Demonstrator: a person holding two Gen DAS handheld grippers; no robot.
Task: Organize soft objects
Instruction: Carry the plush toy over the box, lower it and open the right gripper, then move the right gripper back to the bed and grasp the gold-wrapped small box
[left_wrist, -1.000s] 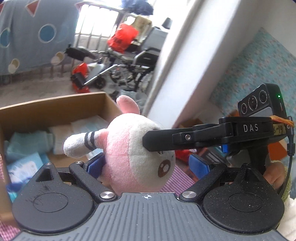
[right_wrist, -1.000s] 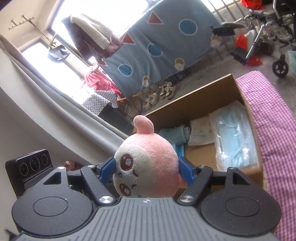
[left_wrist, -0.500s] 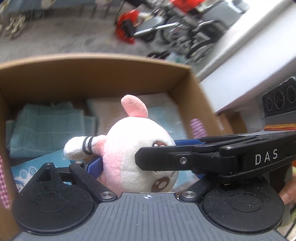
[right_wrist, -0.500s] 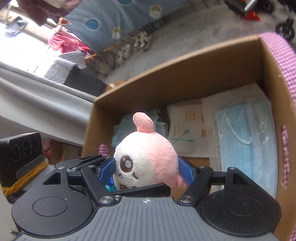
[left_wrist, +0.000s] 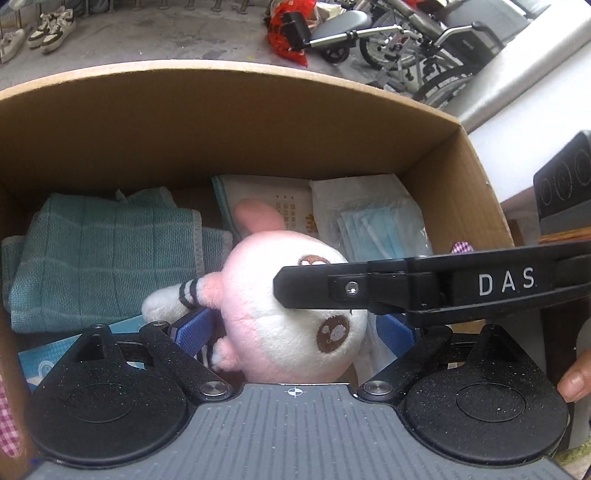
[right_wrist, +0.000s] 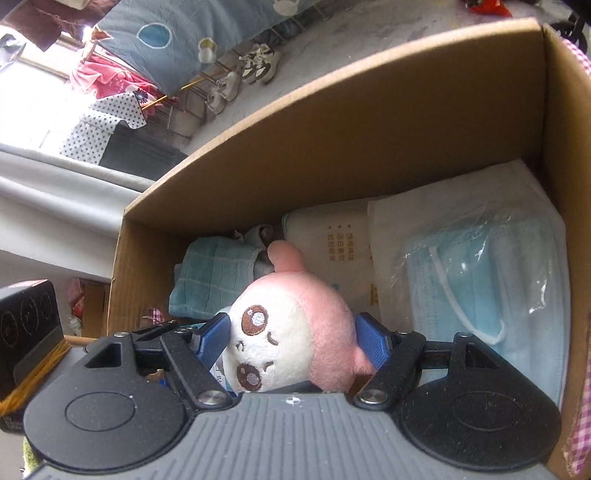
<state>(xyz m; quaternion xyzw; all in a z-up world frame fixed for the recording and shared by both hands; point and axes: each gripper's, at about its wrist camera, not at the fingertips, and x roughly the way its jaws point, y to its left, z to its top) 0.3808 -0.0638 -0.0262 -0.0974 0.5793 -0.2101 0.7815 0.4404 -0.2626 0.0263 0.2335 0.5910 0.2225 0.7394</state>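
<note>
While over cardboard box (right_wrist: 369, 122), plush toy (right_wrist: 295, 332) clamped between right fingers (right_wrist: 373, 341).

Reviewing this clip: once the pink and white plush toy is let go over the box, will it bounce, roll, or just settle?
The plush toy looks soft: both tongs, right and left, dent its sides. Being round, it may roll slightly, but the green towel and bagged masks beneath probably cushion it, so it likely settles.

wheelchair (left_wrist: 417, 33), sneakers (right_wrist: 258, 68), perhaps laundry (right_wrist: 107, 79)
</note>
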